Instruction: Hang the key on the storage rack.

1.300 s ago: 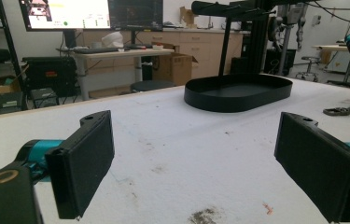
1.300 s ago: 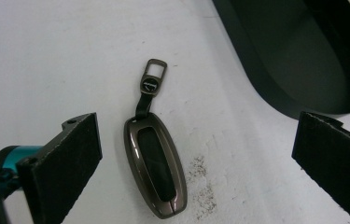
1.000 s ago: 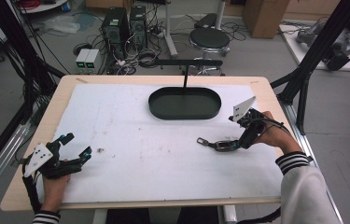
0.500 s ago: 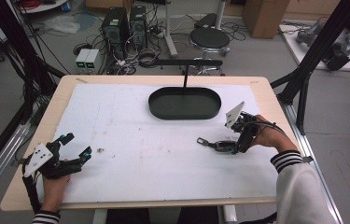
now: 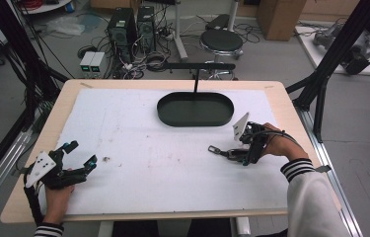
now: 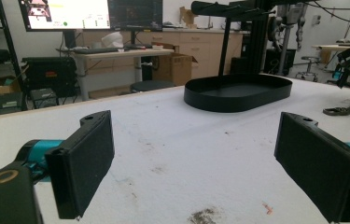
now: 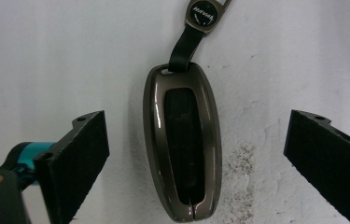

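— Where's the key fob point(image 7: 183, 144) right now?

— Lying flat on the white mat point(image 5: 138, 128), right-hand part of the table, its strap and metal tag point(image 7: 203, 13) trailing toward the middle. In the right gripper view it sits dead centre between the two black pads, touching neither

— So the right gripper point(image 5: 245, 152) hasn't got it?

— No. Its jaws stand wide apart with the fob in the gap, nothing clamped. Compared with a second ago the hand has turned and dropped a little over the fob; the grey plate on top has tipped and slid nearer the tray point(image 5: 195, 109). I'd say it has just lined itself up for the grab

— And the fob itself?

— Hasn't budged in that time, as far as I can tell

— The other hand?

— The left gripper point(image 5: 80, 157) rests at the near left corner, well apart from everything, spread wide and empty, same spot as before

— Meaning?

— My guess: closing on the fob's long sides comes next, perhaps then carrying it to that black oval tray just beyond
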Motion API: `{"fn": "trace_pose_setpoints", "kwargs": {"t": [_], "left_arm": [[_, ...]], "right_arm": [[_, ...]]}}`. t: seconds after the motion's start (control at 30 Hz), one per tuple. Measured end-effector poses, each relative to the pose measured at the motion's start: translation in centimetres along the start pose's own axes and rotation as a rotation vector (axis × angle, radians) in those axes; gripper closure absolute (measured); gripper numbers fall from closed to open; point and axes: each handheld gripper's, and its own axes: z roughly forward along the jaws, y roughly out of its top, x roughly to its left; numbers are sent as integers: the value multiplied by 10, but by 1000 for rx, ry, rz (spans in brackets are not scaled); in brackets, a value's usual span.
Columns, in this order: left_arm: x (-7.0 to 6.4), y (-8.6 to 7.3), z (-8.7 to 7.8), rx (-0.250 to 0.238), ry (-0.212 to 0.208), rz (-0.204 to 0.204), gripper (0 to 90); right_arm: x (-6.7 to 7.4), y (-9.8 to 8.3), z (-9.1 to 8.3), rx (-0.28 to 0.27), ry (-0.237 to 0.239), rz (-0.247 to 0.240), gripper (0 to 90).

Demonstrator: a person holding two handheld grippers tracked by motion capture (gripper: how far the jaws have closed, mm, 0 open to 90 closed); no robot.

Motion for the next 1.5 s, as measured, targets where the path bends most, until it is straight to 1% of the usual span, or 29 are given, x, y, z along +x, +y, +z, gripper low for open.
{"fn": "trace_pose_setpoints", "kwargs": {"t": [0.03,0.07,0.1,0.2,0.27,0.33,0.37,0.47,0.67,0.7,0.73,0.77,0.97,1.13,1.27,1.33,1.43,1.47,1.5], "left_arm": [[0,0,0,-2,1,-3,124],[0,0,0,-2,1,-2,124],[0,0,0,0,0,0,124],[0,0,0,0,0,0,124],[0,0,0,-3,1,-3,124],[0,0,0,-3,0,-4,124],[0,0,0,-1,0,0,124],[0,0,0,0,0,-1,124],[0,0,0,-5,-1,-5,124],[0,0,0,-5,-1,-4,124],[0,0,0,-5,-1,-5,124],[0,0,0,-5,-1,-5,124],[0,0,0,-4,-1,-5,124],[0,0,0,-4,-1,-4,124],[0,0,0,-5,-1,-5,124],[0,0,0,-4,-1,-4,124],[0,0,0,-4,-1,-4,124],[0,0,0,-5,-1,-5,124],[0,0,0,-5,-1,-5,124]], "right_arm": [[0,0,2,18,17,-8,150],[0,0,2,18,17,-8,150],[0,1,3,31,24,-19,165],[0,2,6,49,34,-20,182],[-1,2,6,53,27,-18,193],[-1,2,7,56,29,-20,200],[-1,2,7,66,35,-25,227],[0,2,8,76,40,-32,238],[0,4,10,95,60,-37,291],[0,5,10,105,59,-34,309],[0,5,10,105,59,-34,309],[0,5,10,108,61,-42,335],[-1,7,10,116,68,-32,361],[-1,8,13,134,78,-46,388],[-2,8,13,141,73,-42,420],[-2,8,12,145,67,-43,464],[-1,9,13,154,59,-60,475],[0,10,13,158,54,-61,476],[0,10,13,160,48,-50,478]]}}
